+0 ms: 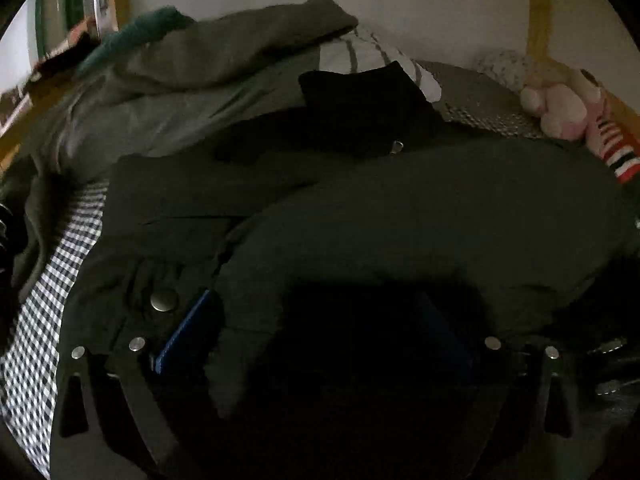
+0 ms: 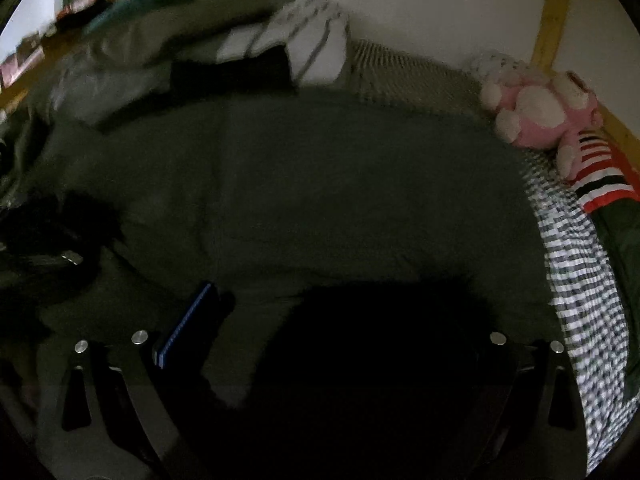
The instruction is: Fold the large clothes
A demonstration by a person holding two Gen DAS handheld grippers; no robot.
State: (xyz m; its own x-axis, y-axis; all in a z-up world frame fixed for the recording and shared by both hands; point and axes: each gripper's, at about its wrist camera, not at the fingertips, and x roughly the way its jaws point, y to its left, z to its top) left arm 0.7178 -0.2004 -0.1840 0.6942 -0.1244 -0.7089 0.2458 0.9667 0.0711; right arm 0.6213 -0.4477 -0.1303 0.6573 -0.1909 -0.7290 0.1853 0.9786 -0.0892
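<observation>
**Dark jacket spread across the checked bed**

On the bed with the black-and-white checked cover (image 1: 44, 280), we have a large dark olive-green padded jacket (image 1: 400, 216) lying spread out, filling most of both wrist views. Through the left wrist camera we see its black stand-up collar (image 1: 360, 100) towards the wall, a small metal zip pull (image 1: 397, 146) just below it, and a round silver snap button (image 1: 164, 301) on the near flap. Our left gripper (image 1: 320, 320) sits low over the jacket; its blue-edged finger (image 1: 188, 328) rests against the fabric beside the snap, while the opposite finger is lost in deep shadow, so we cannot tell whether it is clenched or released.

Our right gripper (image 2: 332, 320) hovers over the smooth back panel of the jacket (image 2: 340, 180). Only its blue-edged finger (image 2: 188, 324) shows clearly; the other side is black shadow, so we cannot tell its state either.

Beyond the jacket lie a grey-green crumpled garment (image 1: 208, 52), a white pillow with grey stripes (image 2: 308, 44) and, by the yellow wooden bed post (image 2: 552, 28), a pink plush toy in a red-striped shirt (image 2: 548, 112).
</observation>
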